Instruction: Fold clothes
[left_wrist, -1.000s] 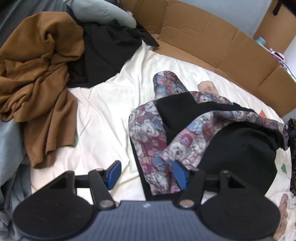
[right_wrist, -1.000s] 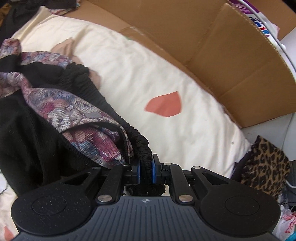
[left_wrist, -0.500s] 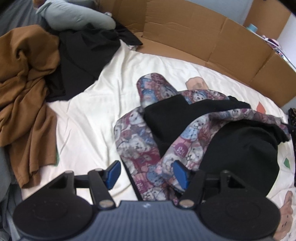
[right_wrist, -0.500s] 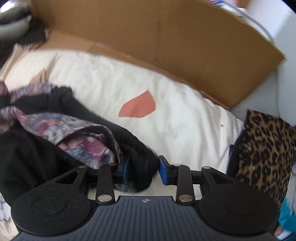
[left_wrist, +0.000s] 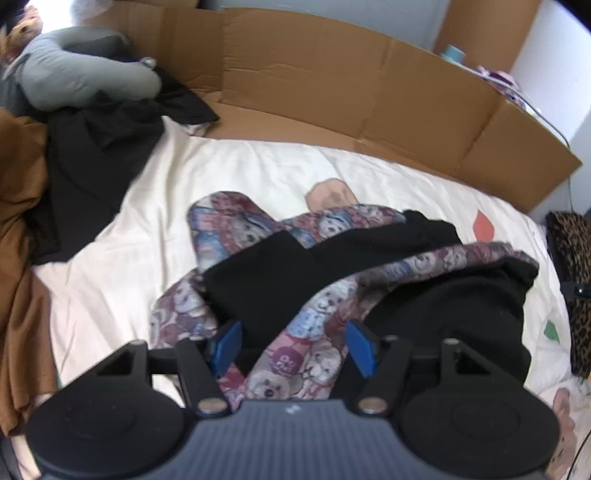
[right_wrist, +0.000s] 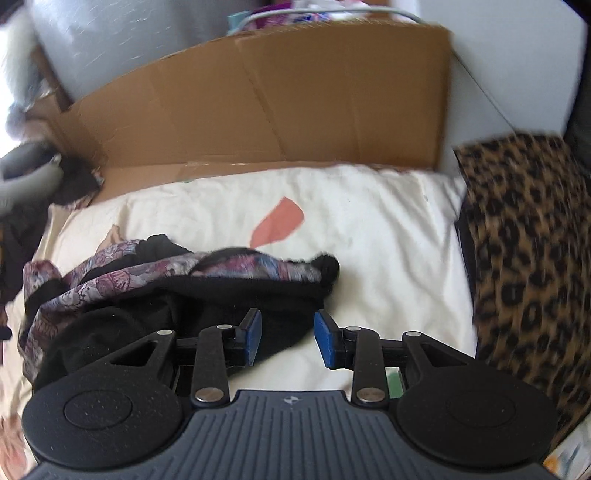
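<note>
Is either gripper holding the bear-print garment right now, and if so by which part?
No, nothing is held. The left gripper is open over the bear-print garment, and the right gripper is open at the garment's black edge.

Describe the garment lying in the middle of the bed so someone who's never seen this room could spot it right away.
Find the cream bedsheet edged by a cardboard wall. In its middle, in front of both open grippers, lies a crumpled garment printed with teddy bears in pink and blue, its black lining showing. The clothes heaped on the left are plain brown or black; only this one is patterned.
</note>
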